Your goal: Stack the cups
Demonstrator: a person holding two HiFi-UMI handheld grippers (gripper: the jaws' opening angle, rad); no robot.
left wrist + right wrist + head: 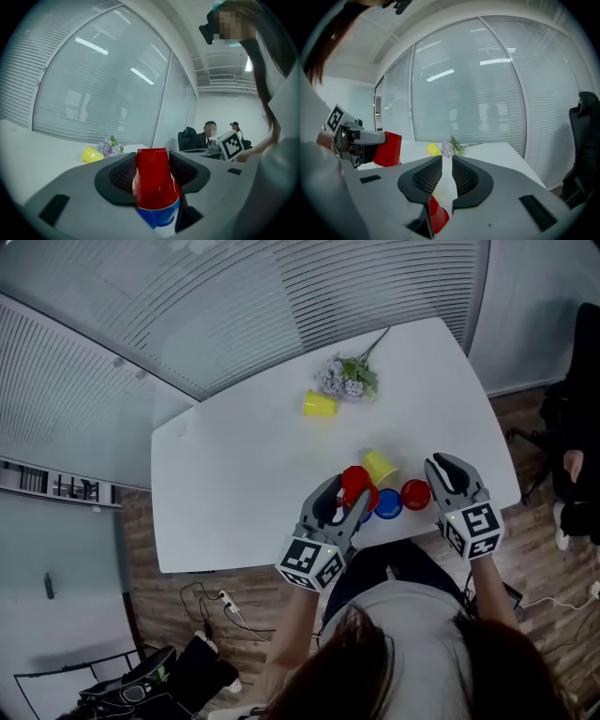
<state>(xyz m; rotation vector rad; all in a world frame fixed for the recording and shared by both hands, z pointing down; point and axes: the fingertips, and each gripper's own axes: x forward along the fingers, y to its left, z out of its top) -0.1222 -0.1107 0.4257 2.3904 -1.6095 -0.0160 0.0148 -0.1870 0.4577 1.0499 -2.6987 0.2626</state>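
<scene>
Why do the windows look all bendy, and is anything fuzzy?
Left gripper view: the wide lens bows the window blinds; the red cup is sharp, faces are patched over. Right gripper view: same bending, dark corners, light strips glaring on the glass. Head view: the table bulges.

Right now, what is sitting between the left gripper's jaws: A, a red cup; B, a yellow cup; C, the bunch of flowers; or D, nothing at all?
A: in the left gripper view the left gripper has its pads pressed on an upside-down red cup, with a blue cup showing beneath it.
</scene>
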